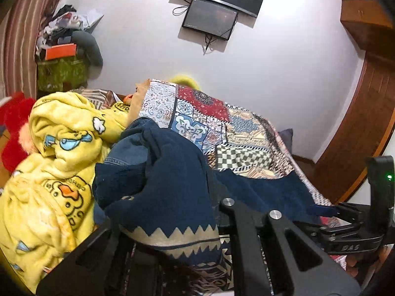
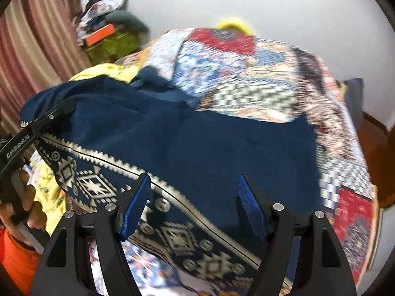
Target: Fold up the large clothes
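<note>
A large navy garment (image 2: 197,133) with a cream zigzag and diamond border lies spread on the patchwork bedspread (image 2: 259,74). My left gripper (image 2: 66,106) is shut on the garment's upper left edge and lifts it; in the left wrist view the bunched navy cloth (image 1: 167,185) drapes over the gripper's fingers and hides the tips. My right gripper (image 2: 195,207) is open and empty, its blue pads (image 2: 251,209) hovering just above the patterned border. The right gripper also shows in the left wrist view (image 1: 345,224), low on the right.
A yellow duck-print blanket (image 1: 54,172) is heaped on the left of the bed, with a red plush toy (image 1: 14,128) beyond it. A cluttered green box (image 1: 61,71) stands by the striped curtain. A wooden door frame (image 1: 358,135) is on the right.
</note>
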